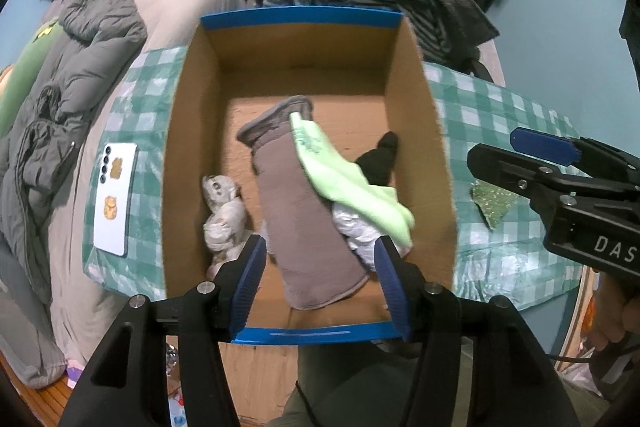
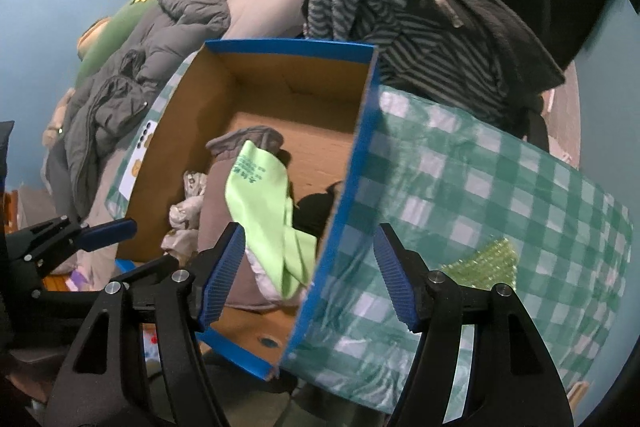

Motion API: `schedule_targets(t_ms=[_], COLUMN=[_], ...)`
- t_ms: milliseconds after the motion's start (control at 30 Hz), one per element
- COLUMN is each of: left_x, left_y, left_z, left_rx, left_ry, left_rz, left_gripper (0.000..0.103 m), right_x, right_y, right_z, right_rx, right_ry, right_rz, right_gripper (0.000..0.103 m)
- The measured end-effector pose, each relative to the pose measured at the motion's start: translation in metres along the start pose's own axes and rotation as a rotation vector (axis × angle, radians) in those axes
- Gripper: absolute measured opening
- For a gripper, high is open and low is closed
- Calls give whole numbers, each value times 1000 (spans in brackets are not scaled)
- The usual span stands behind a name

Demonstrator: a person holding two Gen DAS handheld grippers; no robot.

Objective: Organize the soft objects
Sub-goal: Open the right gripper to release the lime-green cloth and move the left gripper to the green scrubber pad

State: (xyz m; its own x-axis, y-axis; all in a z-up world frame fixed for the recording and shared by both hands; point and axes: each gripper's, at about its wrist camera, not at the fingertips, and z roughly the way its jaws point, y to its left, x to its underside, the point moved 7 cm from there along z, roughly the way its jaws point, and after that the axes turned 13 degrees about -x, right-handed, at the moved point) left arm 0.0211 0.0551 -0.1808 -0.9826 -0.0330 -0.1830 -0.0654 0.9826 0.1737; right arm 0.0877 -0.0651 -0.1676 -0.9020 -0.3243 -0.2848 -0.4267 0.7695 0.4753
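Both my left tongs (image 1: 320,281) and right tongs (image 2: 308,277) hang released and empty above the cardboard box (image 1: 404,115) on the desk (image 2: 460,163), where the green glove (image 1: 344,175) lies across a grey cloth (image 1: 300,211).

Matt brown cardboard box (image 1: 416,131), soft green cloth (image 1: 352,183), glossy checked plastic tablecloth (image 2: 480,187), ribbed blue fingers (image 1: 252,279)

box (image 1: 404,99): brown, blue rim | worktop cloth (image 1: 500,115): green-white check | glove (image 1: 348,179): light green | sock (image 1: 308,211): taupe | phone (image 1: 114,199): white, gold stickers | jacket (image 1: 72,67): grey | garment (image 2: 400,23): grey stripes
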Motion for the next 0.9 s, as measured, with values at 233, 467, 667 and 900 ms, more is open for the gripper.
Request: schedule_targets(t_ms=[233,467,667,900], left_x=[-5,-10,-14,-17], left_y=[-28,-58,-82,-110], left_z=[-8,-14,-19,-21], left_rx=[10,24,36,47], left_ry=[-19,-29,-40,-49], left_rz=[56,112,153,200], left_gripper=[58,58,59,61], right_x=[11,21,31,48], right_y=[-23,-45,-64,-94], right_z=[-26,-49,-66,-86], right_rx=[15,36,61,94], right_ry=[-31,-62,-77,-106], right_rz=[50,102,135,190], right_gripper=[66,66,66,66])
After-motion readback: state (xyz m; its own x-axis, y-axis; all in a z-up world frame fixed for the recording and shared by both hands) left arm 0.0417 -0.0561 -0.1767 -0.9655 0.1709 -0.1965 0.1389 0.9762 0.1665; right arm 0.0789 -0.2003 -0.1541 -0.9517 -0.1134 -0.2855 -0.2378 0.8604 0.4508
